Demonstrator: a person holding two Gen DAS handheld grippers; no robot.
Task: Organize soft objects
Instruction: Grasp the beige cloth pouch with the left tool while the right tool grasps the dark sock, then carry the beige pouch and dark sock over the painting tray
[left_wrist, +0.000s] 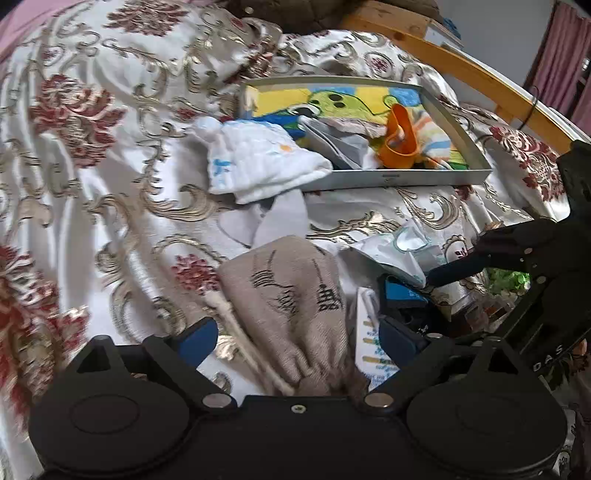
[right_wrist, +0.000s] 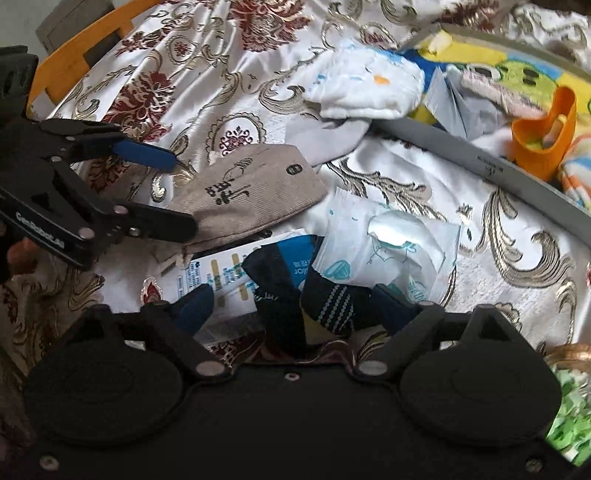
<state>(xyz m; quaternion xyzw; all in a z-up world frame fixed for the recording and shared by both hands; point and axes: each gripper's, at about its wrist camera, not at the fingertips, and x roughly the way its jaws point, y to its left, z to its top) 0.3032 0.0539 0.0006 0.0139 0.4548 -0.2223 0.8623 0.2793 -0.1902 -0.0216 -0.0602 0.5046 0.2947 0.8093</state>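
Note:
A beige drawstring pouch (left_wrist: 288, 295) with black markings lies on the patterned bedspread. My left gripper (left_wrist: 295, 338) is open, its blue pads (left_wrist: 195, 338) either side of the pouch and clear of it. From the right wrist view, the left gripper (right_wrist: 183, 194) straddles the pouch (right_wrist: 251, 188) from the left. My right gripper (right_wrist: 295, 306) is open over a dark navy sock (right_wrist: 325, 302) with a dotted pattern. A white and teal soft packet (right_wrist: 388, 251) lies just beyond the sock. In the left wrist view the right gripper (left_wrist: 417, 284) comes in from the right.
A grey tray (left_wrist: 406, 179) holds a colourful towel, an orange cup (left_wrist: 400, 136) and folded cloths. A white baby hat (left_wrist: 258, 158) hangs over its near corner above a grey sock (left_wrist: 280, 218). A flat printed package (right_wrist: 221, 273) lies under the navy sock. A wooden bed frame (left_wrist: 480, 74) runs behind.

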